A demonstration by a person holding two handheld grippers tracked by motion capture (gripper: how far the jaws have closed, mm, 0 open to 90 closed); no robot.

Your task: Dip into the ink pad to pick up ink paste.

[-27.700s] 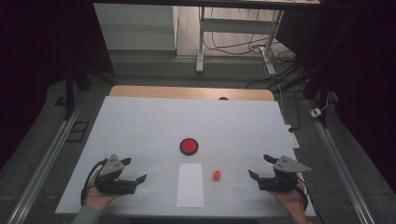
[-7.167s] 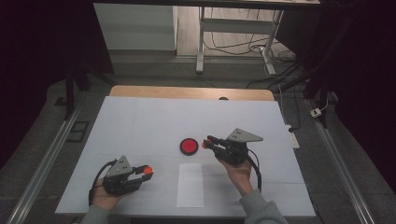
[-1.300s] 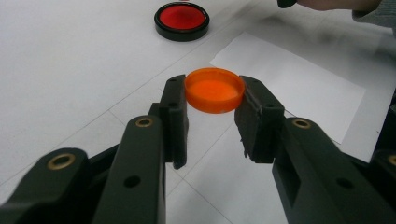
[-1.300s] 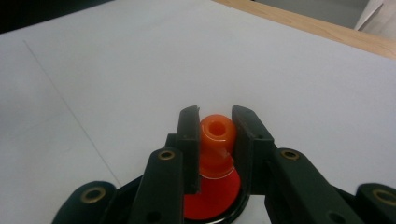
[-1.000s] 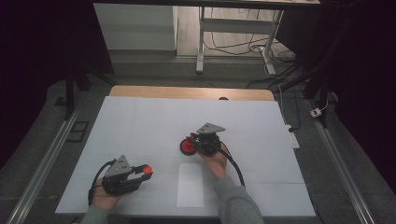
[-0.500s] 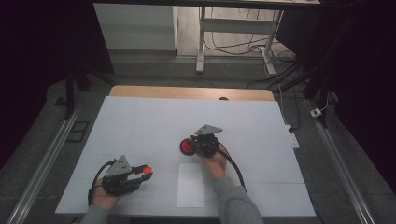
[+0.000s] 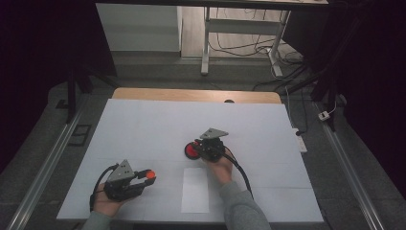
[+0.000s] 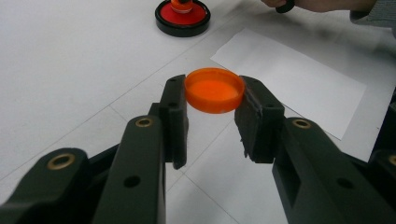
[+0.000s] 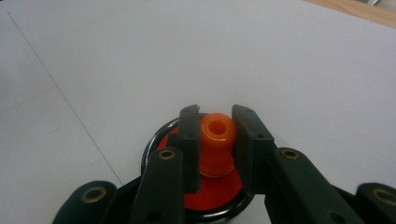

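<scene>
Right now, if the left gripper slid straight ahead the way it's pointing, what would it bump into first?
Probably the red dish, though depth is hard to judge. The left gripper, shut on an orange cap, points across bare table towards it.

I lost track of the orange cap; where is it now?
The orange cap is clamped in the left gripper, at the table's front left in the high view, left of the white paper sheet.
</scene>
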